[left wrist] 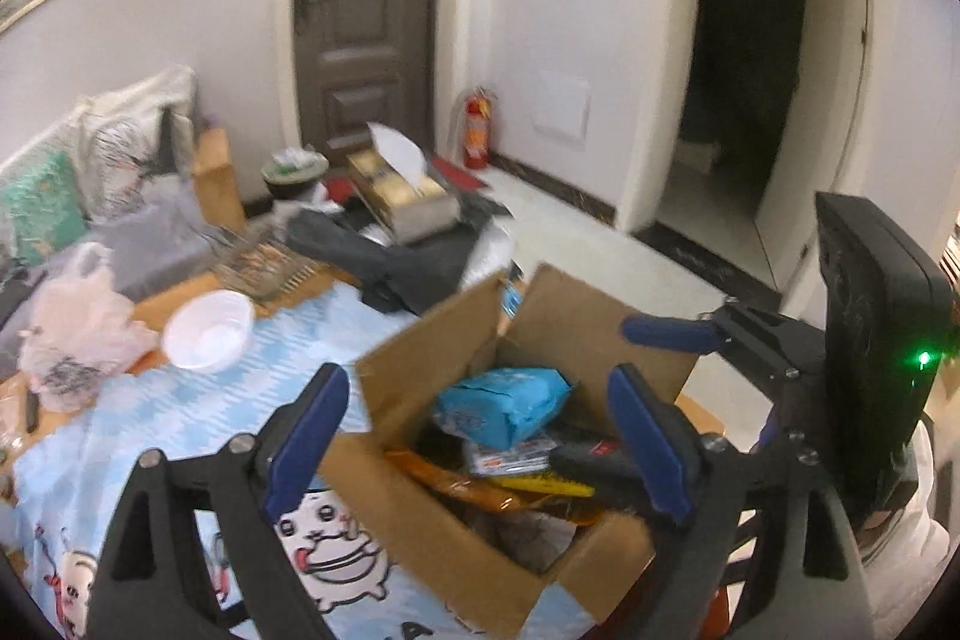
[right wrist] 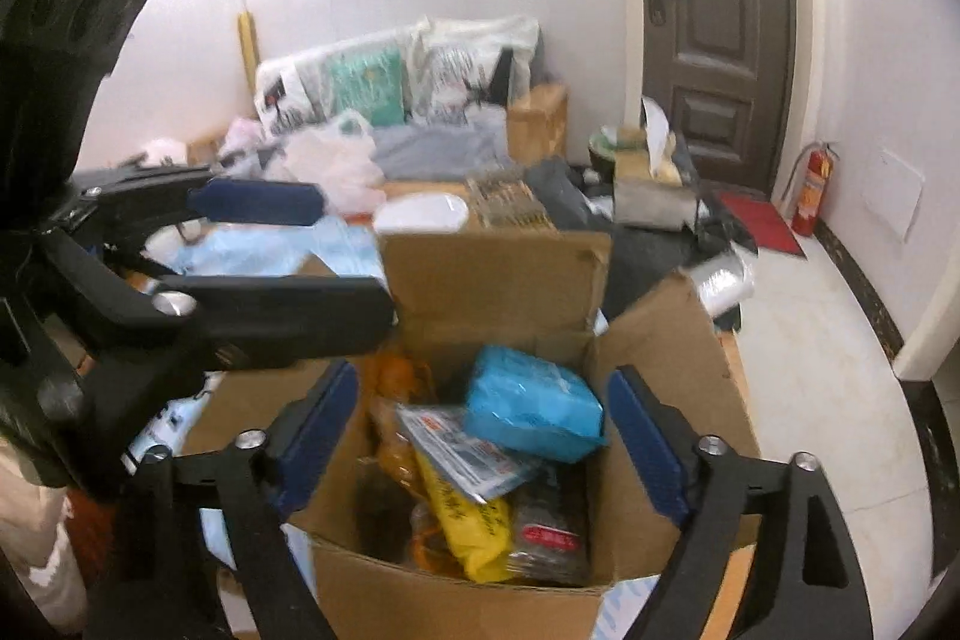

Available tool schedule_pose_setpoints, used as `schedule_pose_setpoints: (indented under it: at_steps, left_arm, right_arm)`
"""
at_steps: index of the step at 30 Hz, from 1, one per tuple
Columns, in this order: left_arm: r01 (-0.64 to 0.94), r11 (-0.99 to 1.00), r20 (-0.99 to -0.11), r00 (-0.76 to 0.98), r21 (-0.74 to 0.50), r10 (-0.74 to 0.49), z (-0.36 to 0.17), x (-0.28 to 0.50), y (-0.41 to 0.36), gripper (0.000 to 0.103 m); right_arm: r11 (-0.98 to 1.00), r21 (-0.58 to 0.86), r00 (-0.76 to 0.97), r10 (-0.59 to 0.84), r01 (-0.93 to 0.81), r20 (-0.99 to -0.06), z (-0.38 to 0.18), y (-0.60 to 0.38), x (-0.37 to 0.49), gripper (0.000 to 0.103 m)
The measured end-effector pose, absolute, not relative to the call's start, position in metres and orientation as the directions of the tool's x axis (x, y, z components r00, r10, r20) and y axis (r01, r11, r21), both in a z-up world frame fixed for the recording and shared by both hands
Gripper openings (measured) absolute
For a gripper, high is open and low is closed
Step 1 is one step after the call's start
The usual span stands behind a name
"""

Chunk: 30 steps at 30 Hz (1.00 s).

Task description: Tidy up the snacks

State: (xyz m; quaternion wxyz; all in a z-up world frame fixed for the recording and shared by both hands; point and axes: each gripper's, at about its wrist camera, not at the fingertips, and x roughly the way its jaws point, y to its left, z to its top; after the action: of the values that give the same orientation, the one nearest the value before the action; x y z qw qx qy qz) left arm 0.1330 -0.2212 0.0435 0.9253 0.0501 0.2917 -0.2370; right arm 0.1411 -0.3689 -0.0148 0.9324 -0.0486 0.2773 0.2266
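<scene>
Two tools: both hover over one open brown cardboard box (right wrist: 498,280), nothing between either pair of blue pads.
Left tool (left wrist: 480,436): fingers spread wide, empty, poised above the box's near rim.
Right tool (right wrist: 480,436): fingers spread wide too, empty, straddling the box opening.
Box: sits on the tabletop, on a light blue cartoon-print cloth (left wrist: 180,430), flaps up.
Snacks: a crinkled blue packet (right wrist: 531,409) lies on top inside; under it a white-and-red printed pouch (right wrist: 474,454), a yellow packet (right wrist: 471,532), and an orange bag (left wrist: 444,478).
Elsewhere: a white bowl (left wrist: 207,331) rests on the tabletop, well apart from the box.
</scene>
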Motion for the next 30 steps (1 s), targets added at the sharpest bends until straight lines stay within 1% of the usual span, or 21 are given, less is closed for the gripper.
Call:
schedule_pose_setpoints:
  at_steps: [3, 5, 6, 7, 8, 10, 12, 17, 20, 24, 26, 30]
  left_arm:
    - [0.403, 0.914, -0.505, 0.782, -0.037, -0.365, 0.055, 0.108, -0.198, 0.090]
    - [0.358, 0.933, -0.461, 0.822, -0.035, -0.333, 0.060, 0.089, -0.178, 0.091]
    - [0.328, 0.944, -0.440, 0.843, -0.035, -0.309, 0.061, 0.079, -0.167, 0.093]
    - [0.306, 0.951, -0.429, 0.855, -0.035, -0.291, 0.061, 0.073, -0.159, 0.096]
    - [0.270, 0.962, -0.412, 0.873, -0.031, -0.259, 0.060, 0.065, -0.150, 0.100]
    - [0.195, 0.980, -0.373, 0.908, -0.025, -0.191, 0.057, 0.049, -0.131, 0.102]
    - [0.128, 0.991, -0.371, 0.920, -0.025, -0.129, 0.049, 0.040, -0.115, 0.102]
    - [0.005, 0.998, -0.394, 0.919, -0.058, -0.027, 0.026, 0.034, -0.078, 0.102]
    - [-0.079, 0.996, -0.405, 0.913, -0.045, 0.054, 0.010, 0.036, -0.058, 0.102]
    - [-0.114, 0.992, -0.433, 0.898, -0.050, 0.081, -0.006, 0.040, -0.044, 0.102]
    - [-0.127, 0.991, -0.439, 0.893, -0.040, 0.097, -0.010, 0.043, -0.041, 0.102]
    - [-0.121, 0.992, -0.438, 0.894, -0.040, 0.091, -0.011, 0.042, -0.044, 0.102]
  right_arm:
    - [0.893, 0.002, 0.792, 0.399, -0.449, -0.462, -0.001, -0.364, 0.122, 0.094]
    - [0.897, -0.023, 0.826, 0.398, -0.442, -0.399, 0.009, -0.360, 0.106, 0.102]
    - [0.897, -0.032, 0.840, 0.400, -0.441, -0.366, 0.014, -0.357, 0.099, 0.103]
    - [0.895, -0.040, 0.852, 0.407, -0.443, -0.329, 0.018, -0.354, 0.090, 0.103]
    - [0.894, -0.044, 0.860, 0.415, -0.446, -0.297, 0.021, -0.351, 0.083, 0.103]
    - [0.891, -0.049, 0.873, 0.428, -0.451, -0.234, 0.026, -0.344, 0.071, 0.103]
    - [0.898, -0.071, 0.890, 0.417, -0.435, -0.184, 0.028, -0.331, 0.060, 0.103]
    - [0.898, -0.100, 0.896, 0.407, -0.428, -0.174, 0.025, -0.302, 0.049, 0.103]
    - [0.893, -0.096, 0.889, 0.417, -0.439, -0.190, 0.020, -0.291, 0.046, 0.103]
    - [0.903, -0.078, 0.884, 0.394, -0.424, -0.251, 0.009, -0.287, 0.050, 0.103]
    - [0.901, -0.055, 0.878, 0.402, -0.429, -0.259, 0.004, -0.290, 0.051, 0.103]
    - [0.906, -0.022, 0.873, 0.401, -0.423, -0.277, -0.001, -0.296, 0.053, 0.103]
